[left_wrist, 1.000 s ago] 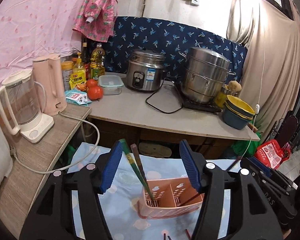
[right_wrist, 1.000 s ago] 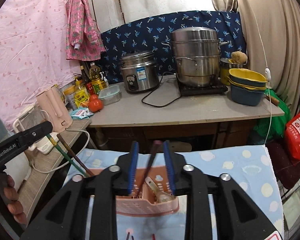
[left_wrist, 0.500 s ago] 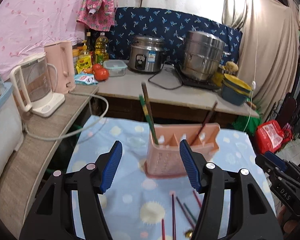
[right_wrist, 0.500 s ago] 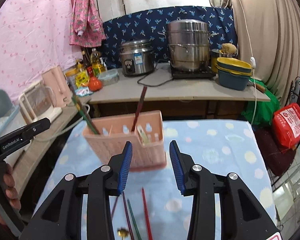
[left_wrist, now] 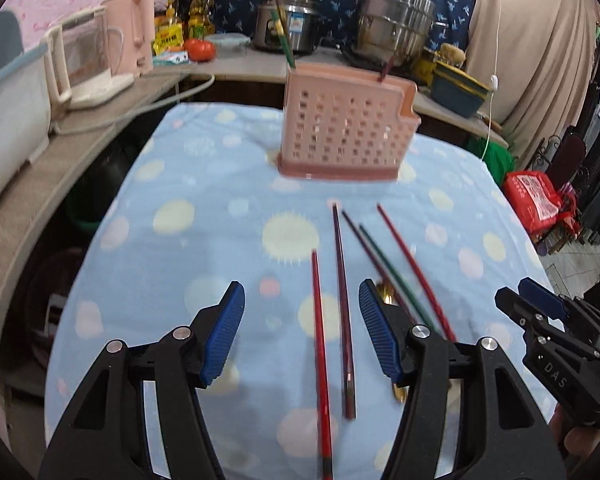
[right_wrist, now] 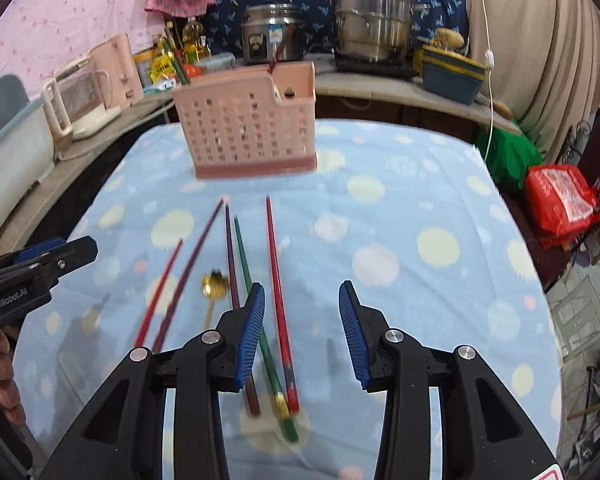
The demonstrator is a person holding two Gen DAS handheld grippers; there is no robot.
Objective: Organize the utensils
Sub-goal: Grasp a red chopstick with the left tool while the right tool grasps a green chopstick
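Observation:
A pink perforated utensil holder (left_wrist: pixel 346 133) (right_wrist: pixel 249 128) stands at the far side of the blue dotted cloth, with a green chopstick (left_wrist: pixel 284 42) and a dark one sticking out. Several loose chopsticks lie on the cloth in front of it: a red one (left_wrist: pixel 319 332), a dark maroon one (left_wrist: pixel 342 304), a green one (right_wrist: pixel 256 304) and another red one (right_wrist: pixel 278 296). A gold spoon (right_wrist: pixel 213 286) lies among them. My left gripper (left_wrist: pixel 302 332) is open above the red and maroon chopsticks. My right gripper (right_wrist: pixel 302 330) is open and empty, just right of the green and red chopsticks.
A counter behind the table carries a rice cooker (right_wrist: pixel 274 34), a steel steamer pot (right_wrist: pixel 374 28), stacked bowls (right_wrist: pixel 452 70), oil bottles and a tomato (left_wrist: pixel 199 49). A kettle (left_wrist: pixel 82 64) stands on the left shelf. A red bag (right_wrist: pixel 560 204) sits on the floor at right.
Both grippers have pulled back from the holder and dropped low toward the loose chopsticks. The right gripper released its dark chopstick into the holder and now stands open.

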